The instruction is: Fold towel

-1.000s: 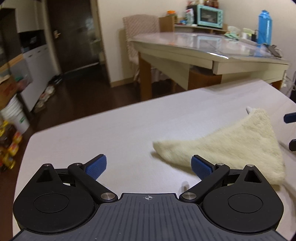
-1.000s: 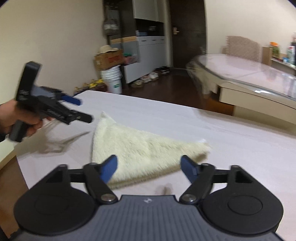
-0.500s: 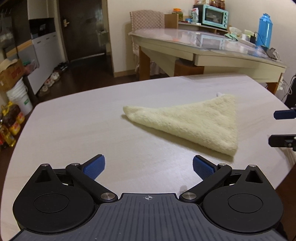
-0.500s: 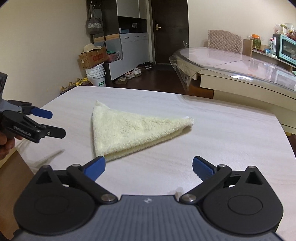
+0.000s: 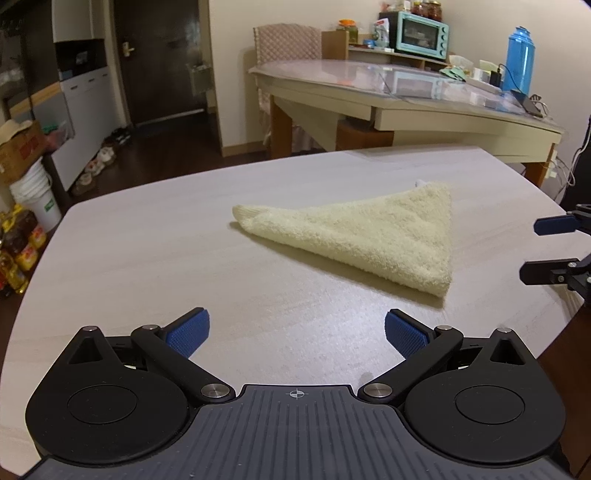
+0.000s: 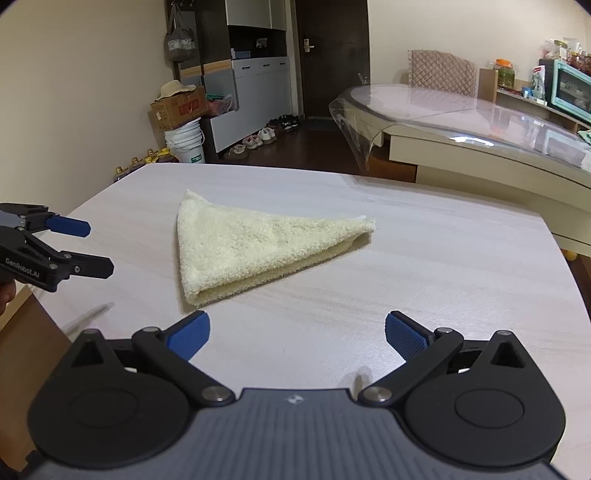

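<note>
A cream terry towel (image 5: 369, 232) lies folded into a triangle on the pale wooden table (image 5: 147, 240); it also shows in the right wrist view (image 6: 251, 243). My left gripper (image 5: 297, 332) is open and empty, held back from the towel above the table's near side; it also shows at the left edge of the right wrist view (image 6: 94, 245). My right gripper (image 6: 297, 332) is open and empty, a short way from the towel's near corner; its fingers show at the right edge of the left wrist view (image 5: 532, 247).
A glass-topped dining table (image 5: 369, 85) with a blue flask (image 5: 520, 59) and a teal toaster oven (image 5: 423, 29) stands behind. A cardboard box and white buckets (image 6: 184, 142) sit on the floor by a cabinet. The table's edge (image 6: 576, 288) is close on the right.
Both grippers have drawn back from the towel and steadied. The towel now lies farther from each camera, flat and untouched in its triangle fold.
</note>
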Demonstrator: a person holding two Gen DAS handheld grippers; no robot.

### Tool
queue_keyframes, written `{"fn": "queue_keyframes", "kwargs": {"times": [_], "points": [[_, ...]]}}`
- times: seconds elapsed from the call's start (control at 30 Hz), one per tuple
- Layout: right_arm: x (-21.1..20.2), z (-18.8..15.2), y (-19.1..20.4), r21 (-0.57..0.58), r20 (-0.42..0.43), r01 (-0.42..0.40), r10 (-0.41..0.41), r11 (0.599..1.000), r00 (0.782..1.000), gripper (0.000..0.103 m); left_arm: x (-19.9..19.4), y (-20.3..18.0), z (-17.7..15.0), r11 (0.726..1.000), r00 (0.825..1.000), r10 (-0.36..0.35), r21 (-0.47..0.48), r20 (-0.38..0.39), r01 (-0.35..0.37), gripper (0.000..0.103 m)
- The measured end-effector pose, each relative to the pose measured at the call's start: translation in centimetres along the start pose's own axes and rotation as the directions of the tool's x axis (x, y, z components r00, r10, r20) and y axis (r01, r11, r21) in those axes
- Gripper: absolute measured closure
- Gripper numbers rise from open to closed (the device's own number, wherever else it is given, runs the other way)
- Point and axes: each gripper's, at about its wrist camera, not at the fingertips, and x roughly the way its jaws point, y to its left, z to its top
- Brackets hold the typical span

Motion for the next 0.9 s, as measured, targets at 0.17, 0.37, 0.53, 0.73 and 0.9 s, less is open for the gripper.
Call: {"fn": "queue_keyframes", "kwargs": {"times": [0.17,0.37,0.53,0.73,0.9], "points": [[0.9,2.1,-1.5,0.01,0.007,-0.042,0.042,0.999,0.999,0.007,0.4,0.4,0.5,1.0,1.0,-0.002,-0.019,0.02,0.002,0.0],[5.3,5.4,-5.7,0.182,-0.023,-0.114,0.12,0.977,0.993,0.033,1.4,0.6,0.7,0.999,1.0,-0.013,-0.032,0.016,0.014,0.0],[8.8,6.5,-8.3,0.29,-0.033,-0.159,0.176,0.944,0.984,0.047,2.2,0.7,1.1,1.0,1.0,-0.003,-0.022,0.013,0.003,0.0],[11.0,6.9,-8.4,0.277,-0.055,-0.161,0.183,0.947,0.982,0.087,2.4,1.3,1.9,1.0,0.999,-0.003,-0.024,0.037,0.004,0.0],[7.6,7.4,-4.4,0.1,0.042,-0.152,0.148,0.983,0.988,0.091,1.7,2.8,2.2,1.0,0.999,0.019,-0.018,0.051,-0.018,0.0]]}}
